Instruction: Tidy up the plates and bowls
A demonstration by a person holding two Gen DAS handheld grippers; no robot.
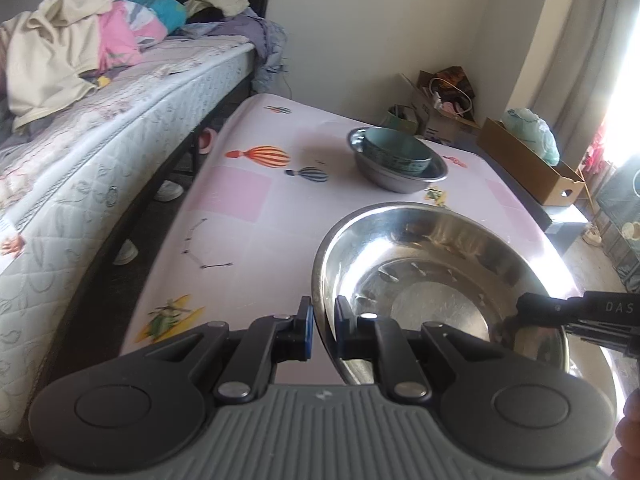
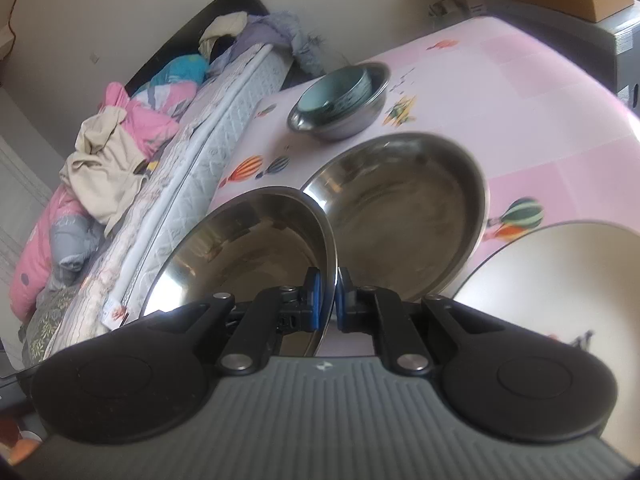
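Observation:
A large steel bowl [image 1: 440, 280] is held between both grippers above the pink table [image 1: 248, 200]. My left gripper [image 1: 323, 328] is shut on its left rim. My right gripper [image 2: 328, 300] is shut on the rim of the same steel bowl [image 2: 248, 248]; it also shows at the right of the left wrist view [image 1: 524, 312]. A second large steel bowl [image 2: 408, 216] sits on the table just beyond. Farther back, a teal bowl [image 1: 396, 152] sits inside a smaller steel bowl [image 1: 400, 180], also in the right wrist view [image 2: 340, 96]. A white plate [image 2: 560, 300] lies at the right.
A bed [image 1: 100, 140] with piled clothes runs along the table's left side. Cardboard boxes [image 1: 532, 160] and bags stand beyond the far right edge. Shoes [image 1: 168, 190] lie under the bed.

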